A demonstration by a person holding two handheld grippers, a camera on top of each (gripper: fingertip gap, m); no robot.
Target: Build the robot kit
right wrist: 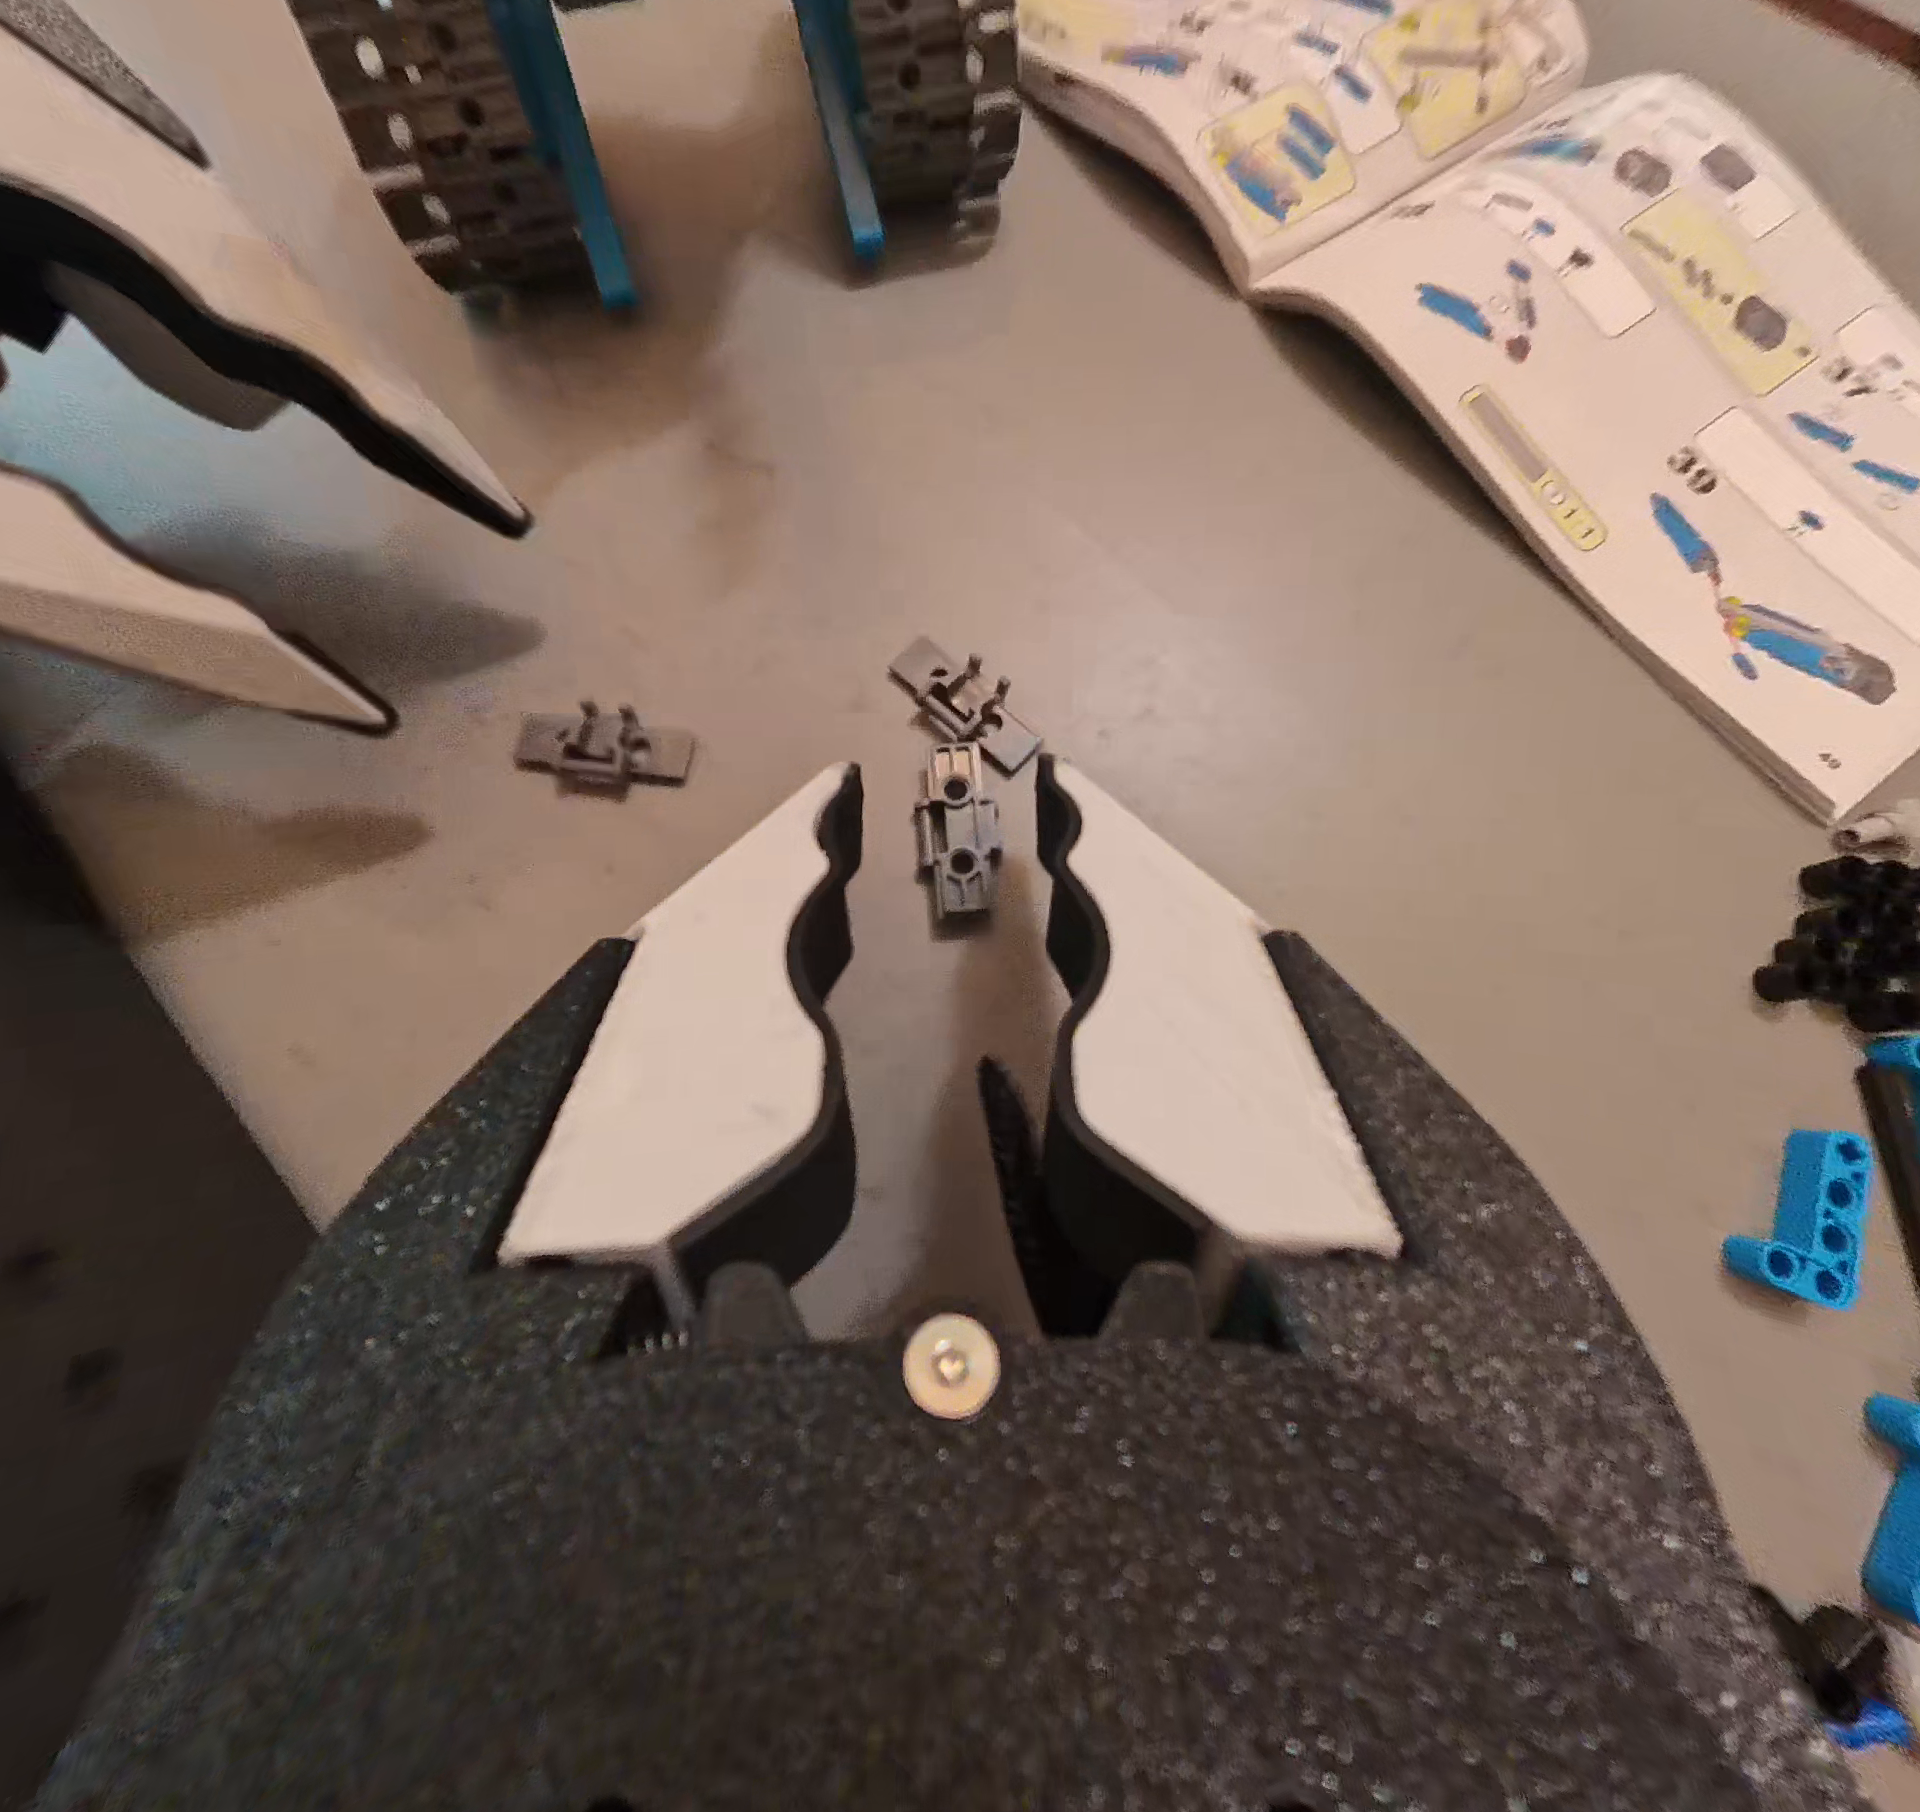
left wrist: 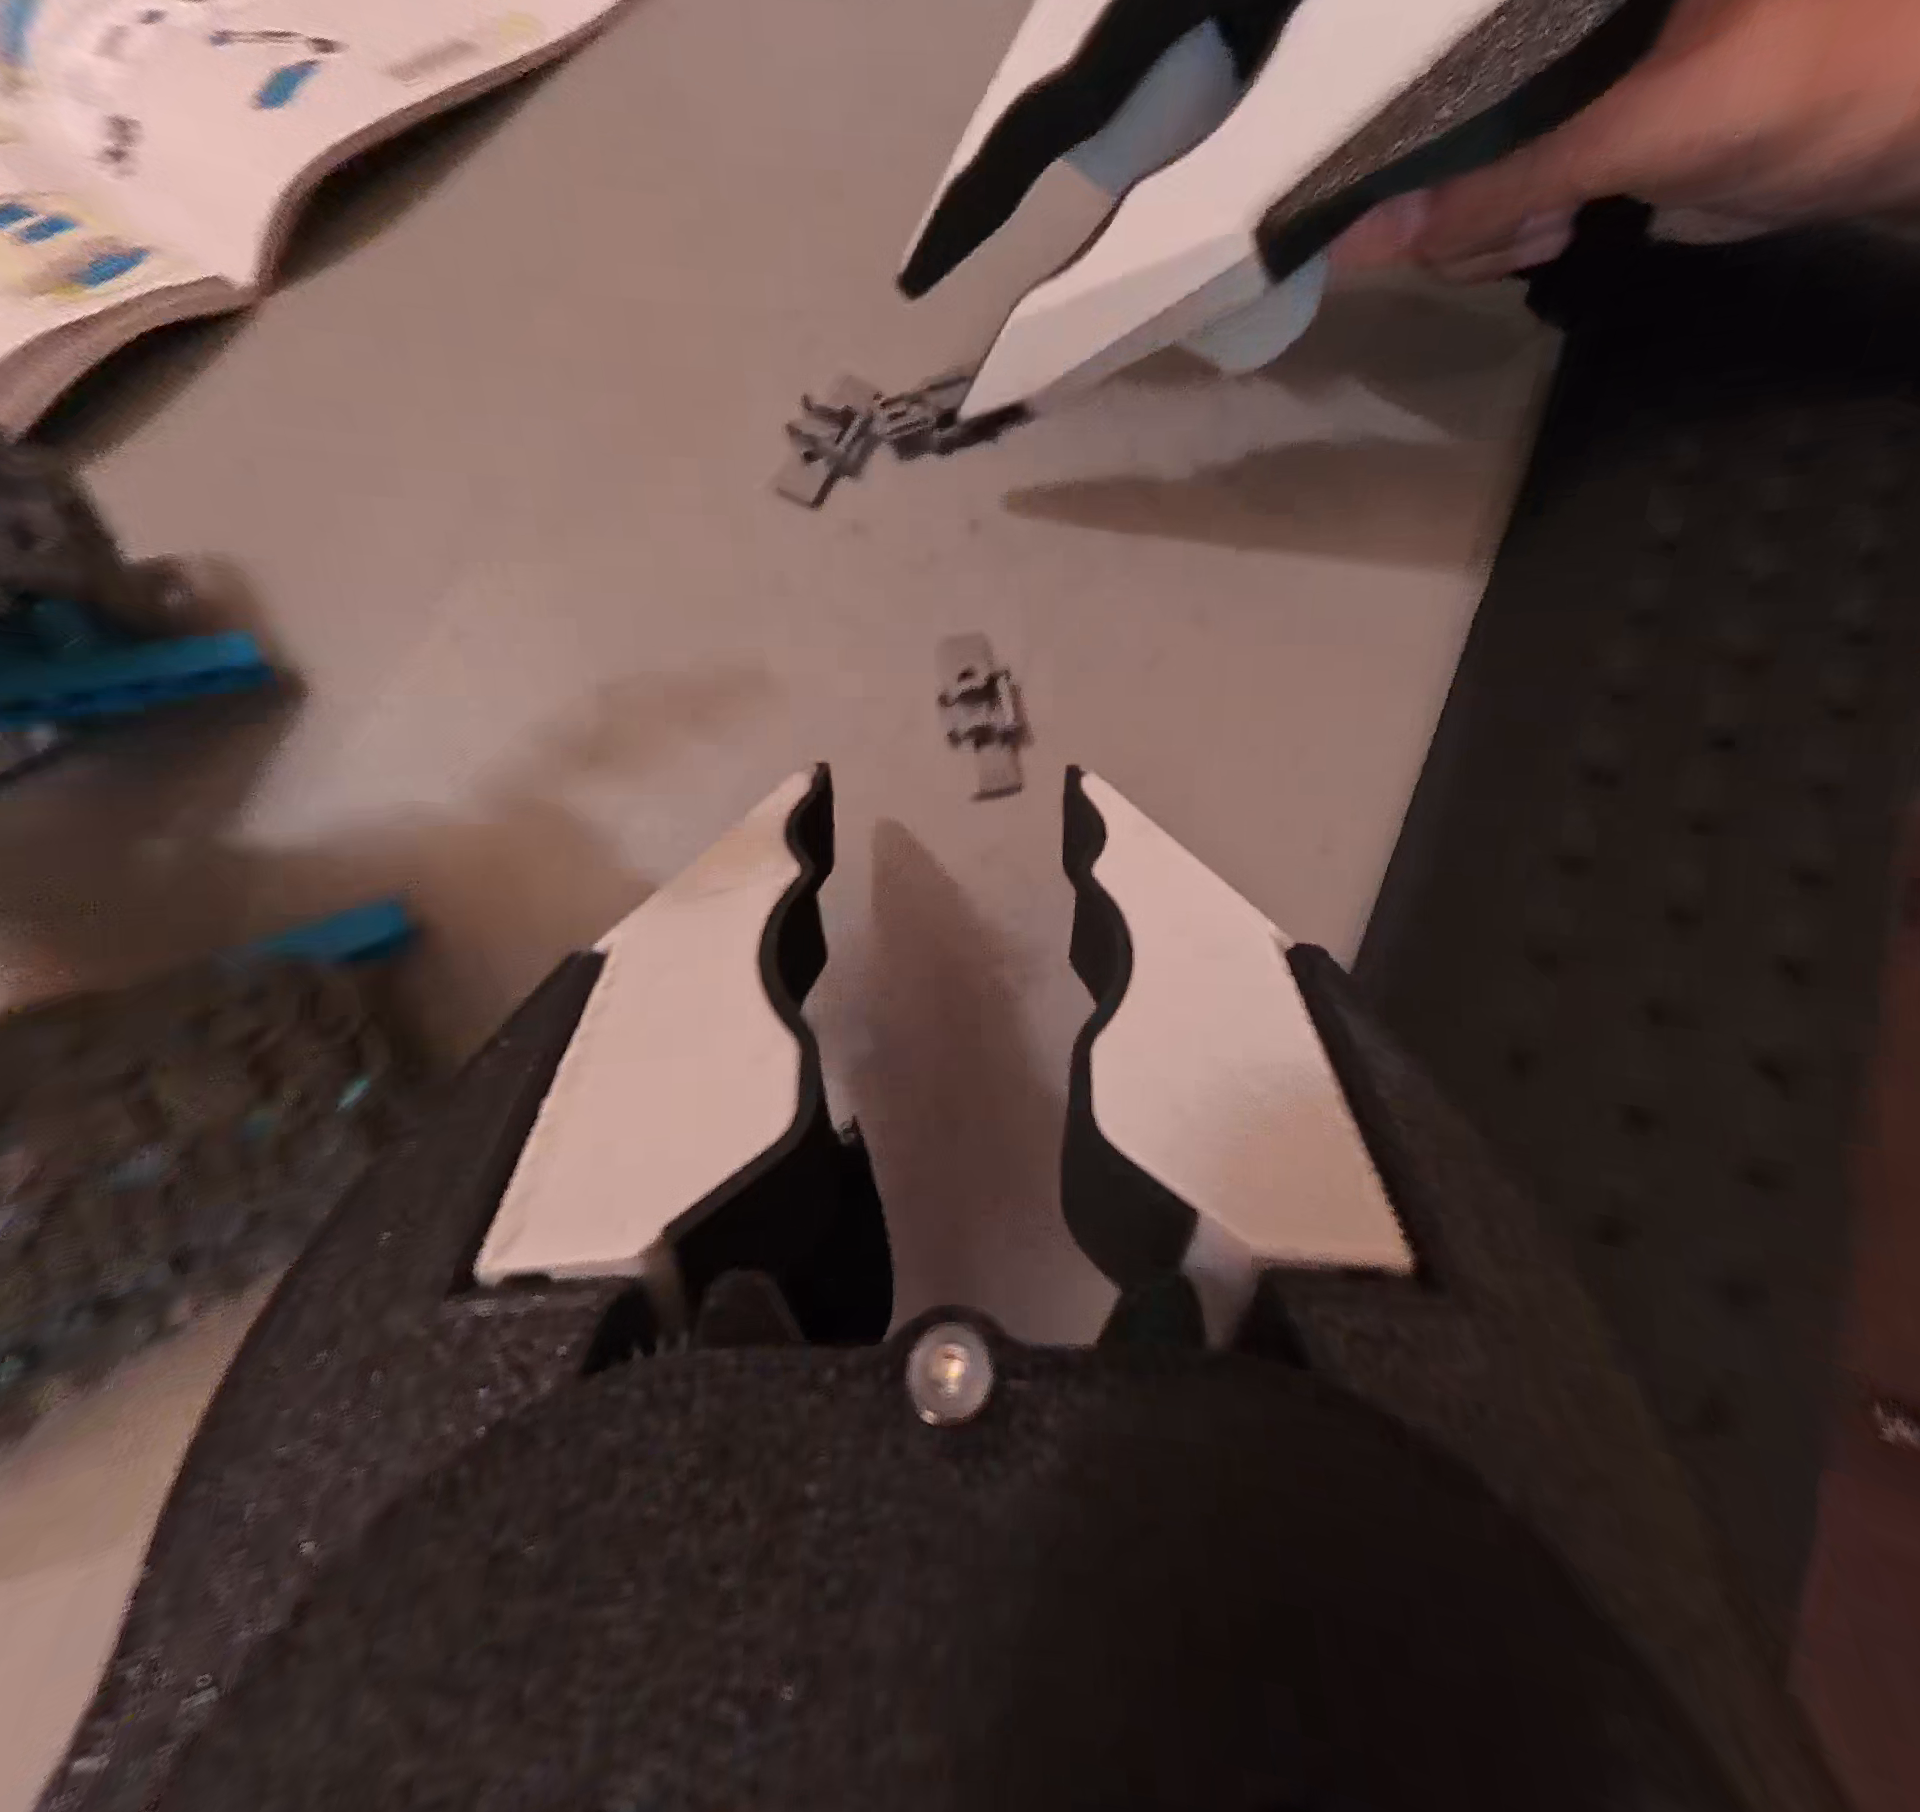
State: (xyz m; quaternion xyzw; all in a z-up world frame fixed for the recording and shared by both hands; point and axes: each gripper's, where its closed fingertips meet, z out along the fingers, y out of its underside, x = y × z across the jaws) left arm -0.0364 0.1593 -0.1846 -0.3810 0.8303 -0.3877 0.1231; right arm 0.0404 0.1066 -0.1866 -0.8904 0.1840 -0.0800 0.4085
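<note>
Right gripper (right wrist: 948, 775) apart, straddling grey track link (right wrist: 958, 843) on desk (right wrist: 1195, 619), not touching. Left gripper (left wrist: 948, 775) apart, empty, near another link (left wrist: 984, 713). Open booklet (right wrist: 1507, 256) beyond.

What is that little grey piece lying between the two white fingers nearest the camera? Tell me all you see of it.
The grey piece looks like a small plastic track link: an oblong body with two round holes and short side tabs. It lies flat on the tan table, lengthwise between the open right gripper fingers, seemingly untouched by them. Its far end meets a second grey link.
</note>
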